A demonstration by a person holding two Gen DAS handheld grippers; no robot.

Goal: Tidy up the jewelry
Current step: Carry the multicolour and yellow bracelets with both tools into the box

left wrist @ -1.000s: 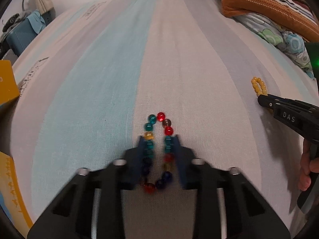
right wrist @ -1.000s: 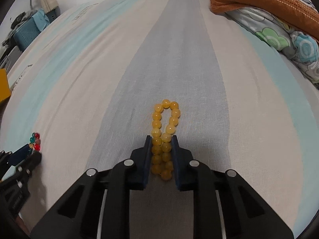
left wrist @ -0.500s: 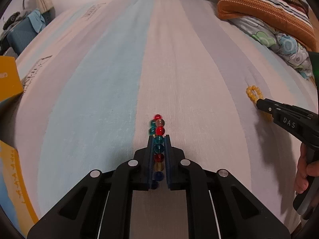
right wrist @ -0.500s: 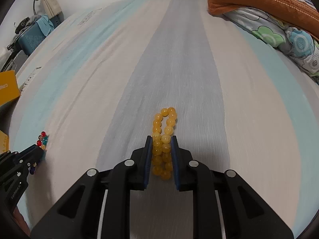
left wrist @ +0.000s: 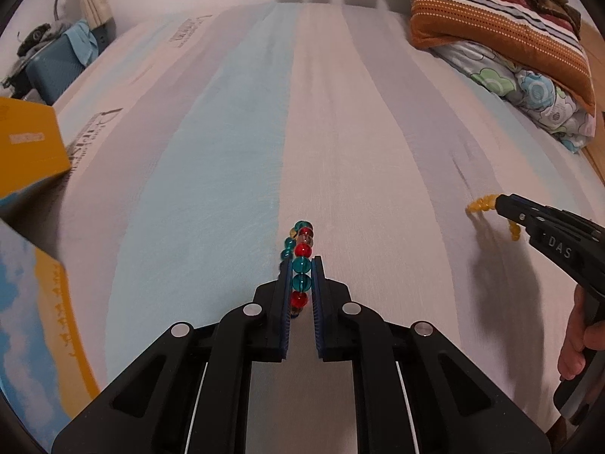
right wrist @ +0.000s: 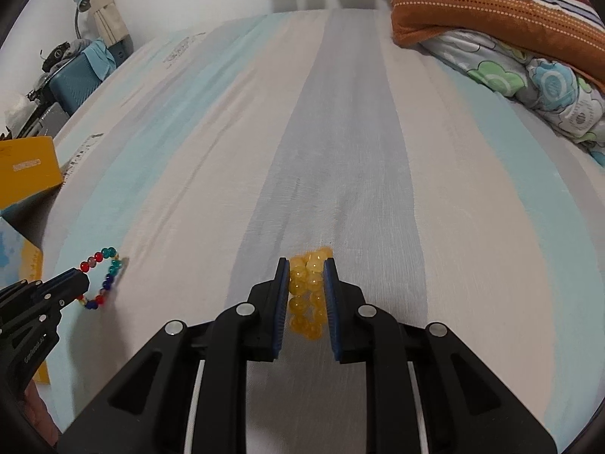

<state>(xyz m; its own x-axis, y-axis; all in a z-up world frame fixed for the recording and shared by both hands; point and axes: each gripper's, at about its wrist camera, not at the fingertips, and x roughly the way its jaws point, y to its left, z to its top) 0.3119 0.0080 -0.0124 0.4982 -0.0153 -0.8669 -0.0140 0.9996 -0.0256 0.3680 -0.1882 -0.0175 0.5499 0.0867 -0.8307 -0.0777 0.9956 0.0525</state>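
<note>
My left gripper [left wrist: 301,265] is shut on a multicolored bead bracelet [left wrist: 301,249] of red, teal and blue beads, held above the striped bedsheet [left wrist: 242,151]. In the right wrist view the same bracelet [right wrist: 101,279] hangs as a loop from the left gripper [right wrist: 81,278]. My right gripper [right wrist: 306,265] is shut on a yellow bead bracelet [right wrist: 307,295], squeezed flat between the pads. In the left wrist view the right gripper [left wrist: 503,204] shows at the right edge with the yellow beads [left wrist: 480,204] sticking out.
A yellow box [left wrist: 26,147] and a blue-and-yellow box [left wrist: 34,314] stand at the bed's left edge. A striped pillow [left wrist: 503,34] and a floral quilt [left wrist: 529,90] lie at the far right. A blue suitcase [right wrist: 75,75] stands beyond the bed.
The left gripper closed on the multicolored bracelet and lifted it off the sheet. The right gripper tightened on the yellow bracelet and lifted it too.
</note>
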